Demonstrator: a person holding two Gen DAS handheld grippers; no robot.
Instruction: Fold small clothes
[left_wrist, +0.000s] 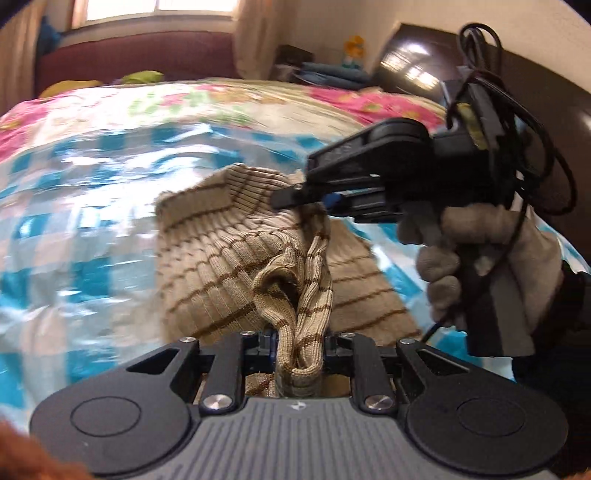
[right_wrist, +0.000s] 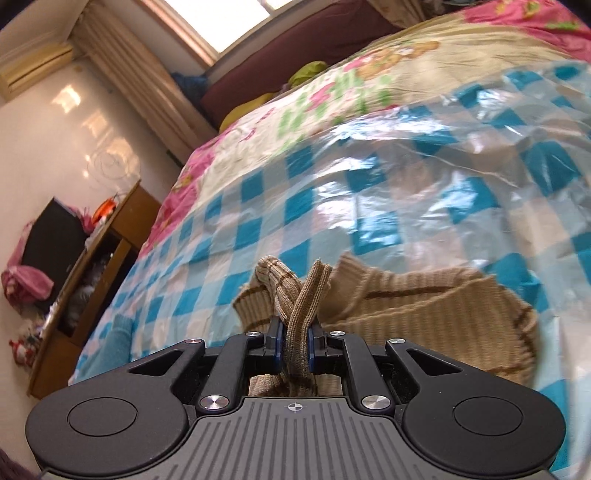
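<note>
Left gripper (left_wrist: 298, 347) points down toward the bed, jaws clamped on a bunched fold of the beige striped knit sweater (left_wrist: 221, 266). Right gripper (left_wrist: 295, 197), held in a grey-gloved hand (left_wrist: 476, 254), sits beyond and right of the left one, tilted down, pinching another edge of the sweater (right_wrist: 406, 306); its pads (right_wrist: 275, 341) squeeze a rolled strip. The sweater's remainder lies on the blue-checked plastic sheet (right_wrist: 369, 206) beyond both grippers. No readable writing; background blurred.
</note>
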